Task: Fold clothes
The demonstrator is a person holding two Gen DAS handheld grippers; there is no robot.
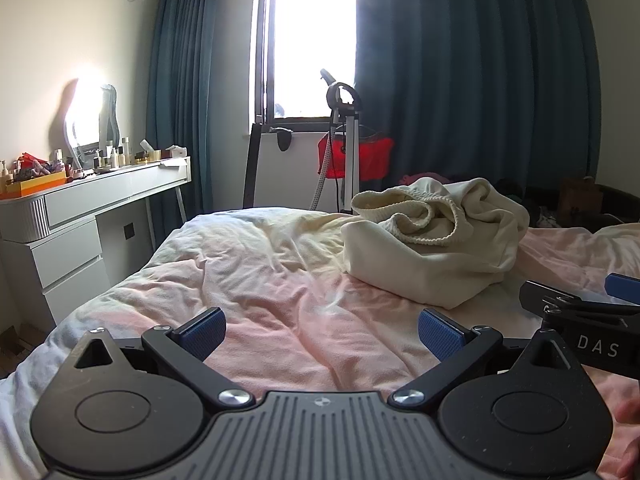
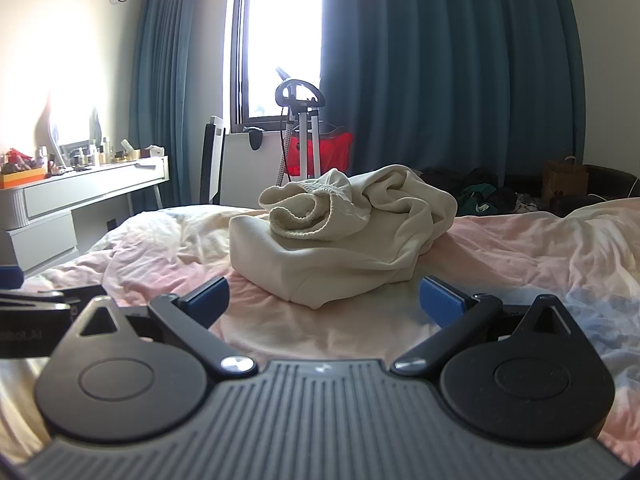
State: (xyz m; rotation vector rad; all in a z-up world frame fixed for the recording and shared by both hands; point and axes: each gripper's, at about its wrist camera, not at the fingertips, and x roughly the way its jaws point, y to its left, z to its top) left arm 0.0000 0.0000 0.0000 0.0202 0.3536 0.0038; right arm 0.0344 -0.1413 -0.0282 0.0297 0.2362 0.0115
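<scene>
A cream garment (image 1: pixel 432 240) with a ribbed hem lies crumpled in a heap on the pink and cream bedcover (image 1: pixel 260 272). It also shows in the right wrist view (image 2: pixel 340 232), just beyond my right gripper. My left gripper (image 1: pixel 322 330) is open and empty, low over the bedcover, with the heap ahead and to its right. My right gripper (image 2: pixel 324 300) is open and empty, its blue pads (image 2: pixel 442 302) wide apart, close in front of the heap. The right gripper also shows at the right edge of the left wrist view (image 1: pixel 588 312).
A white dressing table (image 1: pixel 100 204) with bottles and a mirror stands left of the bed. A garment steamer stand (image 1: pixel 344 140) and a red bag (image 1: pixel 360 158) stand beyond the bed by the window. Dark clothes and a brown bag (image 2: pixel 566 180) lie at the far right.
</scene>
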